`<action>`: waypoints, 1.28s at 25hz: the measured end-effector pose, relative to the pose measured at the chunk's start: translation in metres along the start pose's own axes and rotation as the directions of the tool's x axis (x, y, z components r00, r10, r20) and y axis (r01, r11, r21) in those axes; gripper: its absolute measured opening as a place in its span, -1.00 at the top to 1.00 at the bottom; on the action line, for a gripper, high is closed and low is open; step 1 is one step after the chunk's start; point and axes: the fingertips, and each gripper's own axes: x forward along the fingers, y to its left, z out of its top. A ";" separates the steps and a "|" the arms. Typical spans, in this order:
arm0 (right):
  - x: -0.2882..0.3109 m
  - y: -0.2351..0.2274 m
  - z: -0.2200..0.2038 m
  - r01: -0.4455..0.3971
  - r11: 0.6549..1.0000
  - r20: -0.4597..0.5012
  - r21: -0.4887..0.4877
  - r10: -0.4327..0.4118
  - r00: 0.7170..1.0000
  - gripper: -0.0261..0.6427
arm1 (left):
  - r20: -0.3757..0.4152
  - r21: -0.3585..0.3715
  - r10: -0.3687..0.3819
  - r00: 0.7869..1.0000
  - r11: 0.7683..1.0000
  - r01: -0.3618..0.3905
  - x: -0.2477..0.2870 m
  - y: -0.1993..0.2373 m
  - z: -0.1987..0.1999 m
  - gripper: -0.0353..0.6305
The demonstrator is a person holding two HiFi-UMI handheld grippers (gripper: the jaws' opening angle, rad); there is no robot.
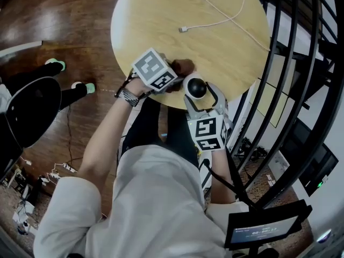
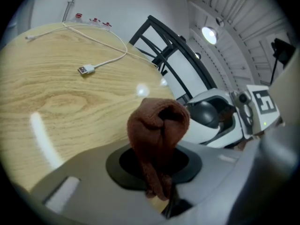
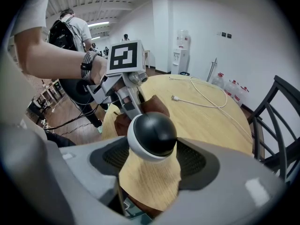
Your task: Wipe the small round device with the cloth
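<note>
Though closed tight, grips only the gathered tail of the cloth point(image 2: 157, 130) in the fingers of the left gripper point(image 1: 176, 77), left of centre in the head view. Looks soft, limp and light; best pinched by that tail, leaving the wad free for rubbing. Just right, over the near edge of the table point(image 1: 161, 20), clamps the device point(image 3: 152, 135) between the wide-set fingers of the right gripper point(image 3: 153, 159). Seems a hard, glossy ball: probably slippery, perhaps fragile. Best held gently across the widest part.
</note>
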 end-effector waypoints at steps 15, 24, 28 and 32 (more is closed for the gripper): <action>0.011 -0.005 -0.017 0.058 0.821 -0.005 0.568 -0.067 0.998 -0.06 | 0.219 -0.142 -0.015 0.976 0.989 0.047 -0.024 -0.001 0.003 0.63; 0.009 -0.016 -0.015 0.068 0.795 0.020 0.603 -0.100 0.995 -0.04 | 0.271 -0.166 -0.018 0.962 0.984 0.065 -0.043 -0.002 -0.002 0.63; 0.009 -0.012 -0.020 0.059 0.845 0.010 0.532 -0.075 0.997 -0.03 | 0.274 -0.152 -0.030 0.961 0.986 0.074 -0.042 -0.007 -0.002 0.63; 0.009 -0.013 -0.021 0.020 0.890 0.025 0.456 -0.035 0.999 -0.03 | 0.277 -0.135 -0.054 0.959 0.986 0.094 -0.043 -0.011 -0.003 0.63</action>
